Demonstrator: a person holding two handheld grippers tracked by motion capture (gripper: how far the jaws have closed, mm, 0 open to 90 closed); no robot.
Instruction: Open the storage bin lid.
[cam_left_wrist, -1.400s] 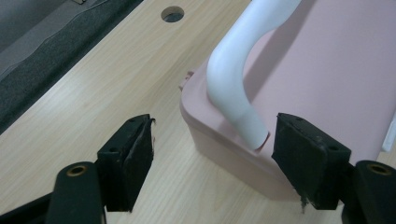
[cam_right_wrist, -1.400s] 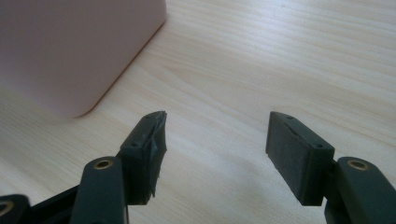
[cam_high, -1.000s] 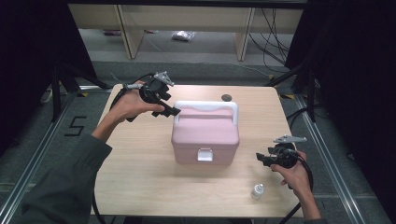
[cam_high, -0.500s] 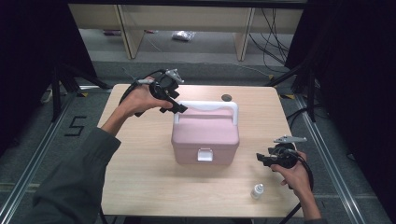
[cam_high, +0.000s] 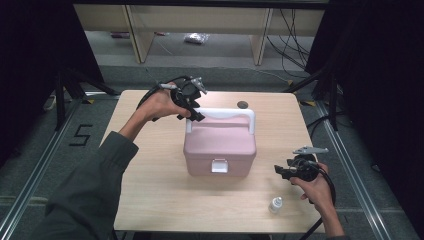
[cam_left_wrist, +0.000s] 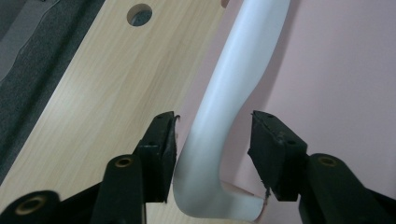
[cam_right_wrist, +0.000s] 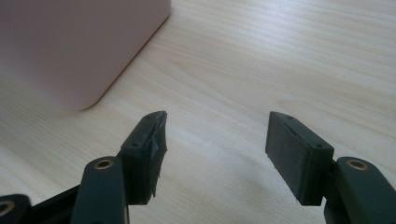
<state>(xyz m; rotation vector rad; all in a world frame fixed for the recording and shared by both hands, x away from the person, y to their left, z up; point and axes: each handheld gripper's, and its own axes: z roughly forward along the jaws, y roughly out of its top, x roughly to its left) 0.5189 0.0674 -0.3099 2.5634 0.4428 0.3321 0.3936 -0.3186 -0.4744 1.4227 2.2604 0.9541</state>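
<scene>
A pink box (cam_high: 220, 146) with a white handle (cam_high: 225, 113) and a white front latch (cam_high: 218, 166) stands in the middle of the wooden table (cam_high: 150, 180). My left gripper (cam_high: 192, 114) is at the handle's left end. In the left gripper view it (cam_left_wrist: 214, 140) is open, its jaws straddling the white handle (cam_left_wrist: 219, 126) without clamping it, the pink lid (cam_left_wrist: 341, 70) beside it. My right gripper (cam_high: 281, 171) rests low at the box's right, open over bare wood (cam_right_wrist: 212, 135), with the box's corner (cam_right_wrist: 79, 46) ahead to its left.
A small white bottle (cam_high: 274, 204) stands near the table's front edge, left of my right hand. A round hole (cam_high: 242, 104) is in the tabletop behind the box. Shelving and cables lie on the floor beyond the table.
My left gripper has travelled right from the table's back left to the box, and its jaws now sit around the handle's left end. The right gripper has stayed put.
</scene>
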